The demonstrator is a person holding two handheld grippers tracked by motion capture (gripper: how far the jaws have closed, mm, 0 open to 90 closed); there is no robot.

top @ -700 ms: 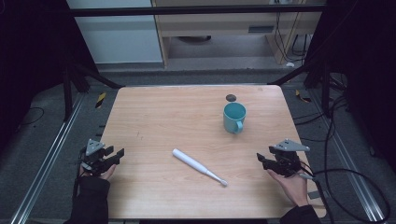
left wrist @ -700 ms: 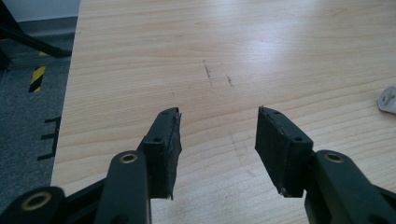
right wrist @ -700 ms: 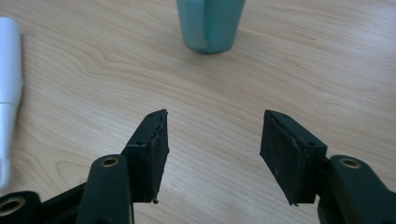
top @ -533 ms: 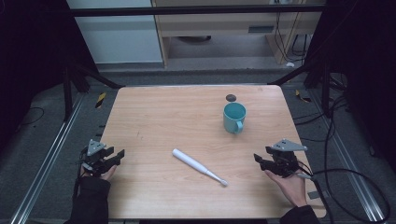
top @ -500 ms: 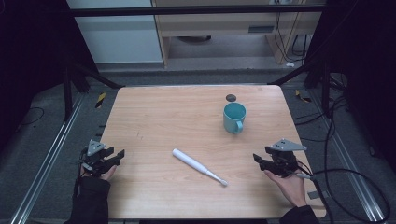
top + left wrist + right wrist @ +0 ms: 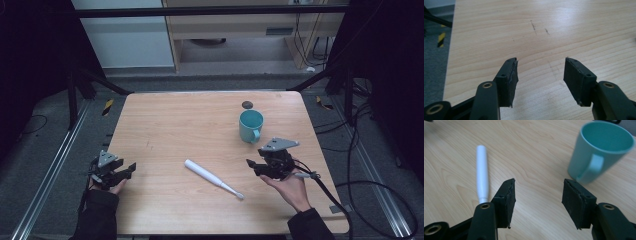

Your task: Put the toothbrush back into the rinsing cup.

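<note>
Left gripper parked at the bench left edge, jaws wide apart, holding nothing; I read it as idle. Mid-bench, white toothbrush lies flat, head toward me. Right gripper hovers just beside it, jaws spread and empty, probably lining up. Teal mug upright behind; small dark thing beyond, can't identify.

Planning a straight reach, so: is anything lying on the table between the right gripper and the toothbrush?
No. In the high view, bare wood separates the right gripper from the toothbrush; the mug stands off that line.
</note>
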